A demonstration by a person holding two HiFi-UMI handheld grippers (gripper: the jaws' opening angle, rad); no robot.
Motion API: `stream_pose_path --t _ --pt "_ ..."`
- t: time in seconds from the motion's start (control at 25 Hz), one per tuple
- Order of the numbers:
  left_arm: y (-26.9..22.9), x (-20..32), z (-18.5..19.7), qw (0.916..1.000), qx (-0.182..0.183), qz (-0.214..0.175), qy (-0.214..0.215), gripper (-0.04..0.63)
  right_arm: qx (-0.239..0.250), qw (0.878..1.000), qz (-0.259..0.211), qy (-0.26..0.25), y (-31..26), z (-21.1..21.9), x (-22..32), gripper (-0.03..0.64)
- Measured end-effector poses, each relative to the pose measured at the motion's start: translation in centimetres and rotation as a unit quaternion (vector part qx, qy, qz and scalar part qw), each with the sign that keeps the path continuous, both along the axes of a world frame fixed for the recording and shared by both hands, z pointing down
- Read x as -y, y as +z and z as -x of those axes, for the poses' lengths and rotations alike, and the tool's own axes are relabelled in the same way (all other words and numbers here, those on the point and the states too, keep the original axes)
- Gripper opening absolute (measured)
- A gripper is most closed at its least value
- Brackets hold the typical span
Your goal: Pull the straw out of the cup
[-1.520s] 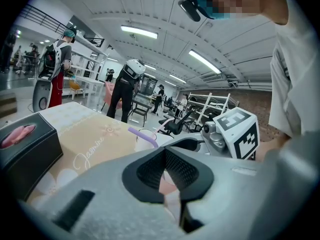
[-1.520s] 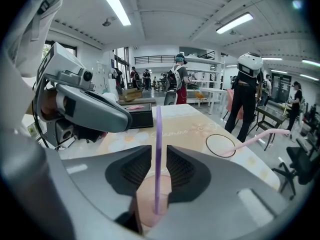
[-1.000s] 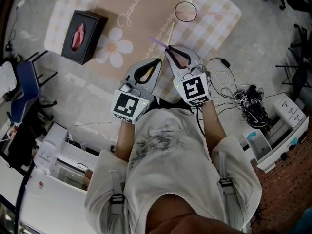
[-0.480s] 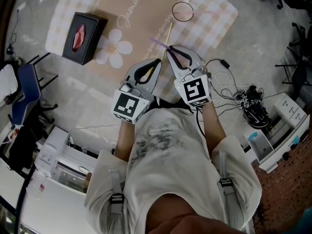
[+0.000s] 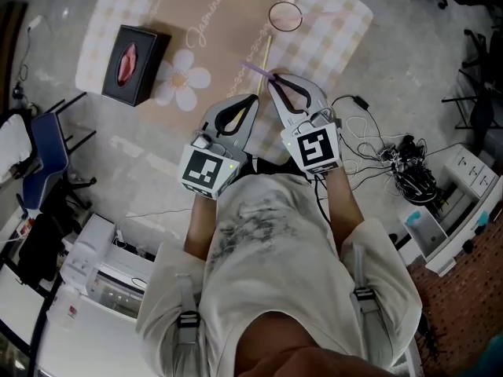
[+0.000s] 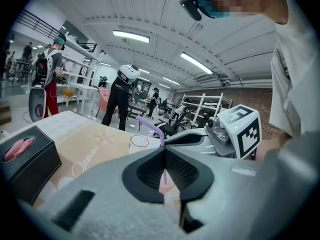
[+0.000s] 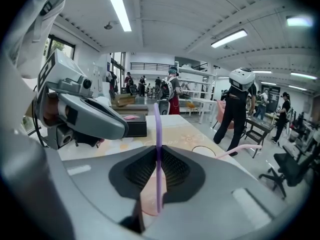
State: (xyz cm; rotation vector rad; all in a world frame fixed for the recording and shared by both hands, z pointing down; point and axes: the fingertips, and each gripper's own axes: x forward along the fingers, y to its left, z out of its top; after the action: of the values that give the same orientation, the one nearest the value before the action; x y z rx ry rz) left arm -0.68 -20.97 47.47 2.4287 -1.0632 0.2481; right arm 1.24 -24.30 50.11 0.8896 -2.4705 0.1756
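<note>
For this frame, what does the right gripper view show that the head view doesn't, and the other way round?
Right gripper view only: standing people and ceiling lights beyond the table. Head view only: floor cables and a blue chair. Both: the right hand-held gripper shut on the purple straw, the left hand-held gripper, the cup, the pink straw and the black tissue box.

Tissue box (image 5: 135,63) on mat (image 5: 212,61) at left; cup (image 5: 285,16) on mat, far right.
</note>
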Motion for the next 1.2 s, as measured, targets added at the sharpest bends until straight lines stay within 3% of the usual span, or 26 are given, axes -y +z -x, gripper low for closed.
stream_pose_path --t 1.2 --pt "-5.2 -3.5 -0.2 0.9971 0.001 -0.066 0.037 0.008 0.021 0.995 -0.077 0.054 -7.8 -1.7 -4.6 0.040"
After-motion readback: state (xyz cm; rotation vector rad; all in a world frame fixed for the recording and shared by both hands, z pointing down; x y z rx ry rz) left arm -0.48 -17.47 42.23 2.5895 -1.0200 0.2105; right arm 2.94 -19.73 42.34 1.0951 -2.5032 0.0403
